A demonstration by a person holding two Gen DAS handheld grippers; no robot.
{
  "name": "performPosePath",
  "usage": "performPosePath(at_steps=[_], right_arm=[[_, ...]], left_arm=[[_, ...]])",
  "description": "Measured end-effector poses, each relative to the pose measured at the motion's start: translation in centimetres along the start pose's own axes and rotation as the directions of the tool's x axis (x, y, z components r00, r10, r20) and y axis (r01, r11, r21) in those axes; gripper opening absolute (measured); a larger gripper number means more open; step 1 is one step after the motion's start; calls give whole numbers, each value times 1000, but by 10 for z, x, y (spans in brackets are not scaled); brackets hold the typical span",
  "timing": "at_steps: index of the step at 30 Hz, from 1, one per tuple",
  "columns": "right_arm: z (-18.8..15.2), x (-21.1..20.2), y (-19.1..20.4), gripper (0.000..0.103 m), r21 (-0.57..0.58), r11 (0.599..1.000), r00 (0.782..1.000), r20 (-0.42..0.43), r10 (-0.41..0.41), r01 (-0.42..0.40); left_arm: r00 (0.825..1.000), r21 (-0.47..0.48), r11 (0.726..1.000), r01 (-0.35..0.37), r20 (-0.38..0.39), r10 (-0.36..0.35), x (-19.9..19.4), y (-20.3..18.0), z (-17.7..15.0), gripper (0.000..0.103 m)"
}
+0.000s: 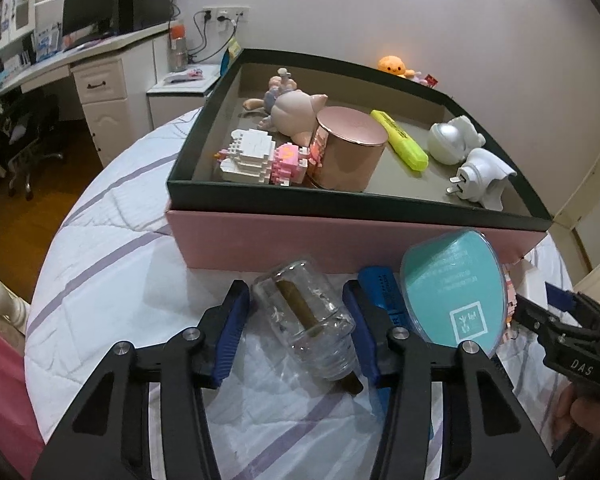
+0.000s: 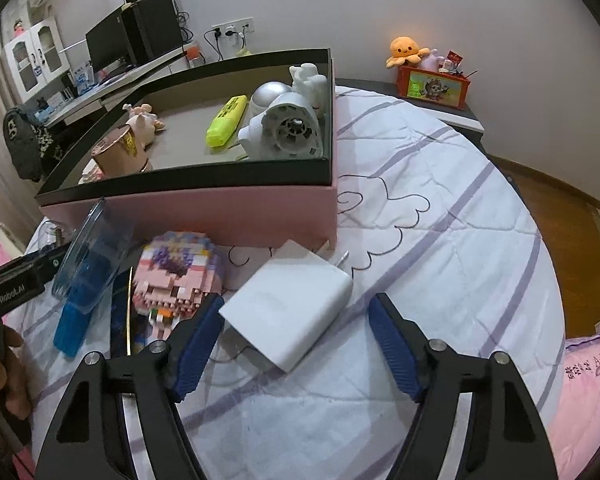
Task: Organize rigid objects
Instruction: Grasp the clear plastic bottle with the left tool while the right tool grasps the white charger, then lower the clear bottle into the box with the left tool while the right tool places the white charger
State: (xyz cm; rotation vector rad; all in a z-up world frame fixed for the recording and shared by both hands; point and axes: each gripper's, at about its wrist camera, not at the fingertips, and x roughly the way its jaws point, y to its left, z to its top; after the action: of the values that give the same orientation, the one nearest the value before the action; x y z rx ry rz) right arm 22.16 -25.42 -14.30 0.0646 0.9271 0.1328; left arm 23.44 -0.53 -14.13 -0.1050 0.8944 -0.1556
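A clear glass jar [image 1: 304,320] with a brown stick inside lies on its side on the quilt. It sits between the jaws of my left gripper [image 1: 296,292], which is open; a gap shows at the left pad and the right pad is at the jar's side. My right gripper [image 2: 298,300] is open around a white power adapter [image 2: 288,308], whose corner is near the left pad while the right pad stands apart. A pink brick figure [image 2: 176,272], a round teal-backed clear case [image 1: 452,288] and a blue bar [image 1: 380,284] lie between the two grippers.
Just beyond stands a pink box with a dark rim [image 1: 340,204]. It holds a rose-gold tin [image 1: 348,152], a yellow highlighter [image 1: 400,140], a pig figure [image 1: 296,108], a brick model [image 1: 252,156] and white plugs [image 1: 480,176]. The striped quilt [image 2: 440,220] stretches away to the right.
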Motion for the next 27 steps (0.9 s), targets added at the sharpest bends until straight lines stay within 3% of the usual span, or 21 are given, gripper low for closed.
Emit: performPosePath(at_steps=[3,7,27], right_arm=[[0,-1,-1,64,-9,1000,1000,11,-9,9],[-3,-5,-7,64,1,1000,1000,10,6,-6],[0,-46,-2,64,2,999,996,77,47,-47]], left_arm=[[999,-4,999,35,5,-35,-2,2,-1,44],[998,-19,998,58,14,-58,-8,7,-5,39],[995,4,998,60,83,-60,-55,10,-6,39]])
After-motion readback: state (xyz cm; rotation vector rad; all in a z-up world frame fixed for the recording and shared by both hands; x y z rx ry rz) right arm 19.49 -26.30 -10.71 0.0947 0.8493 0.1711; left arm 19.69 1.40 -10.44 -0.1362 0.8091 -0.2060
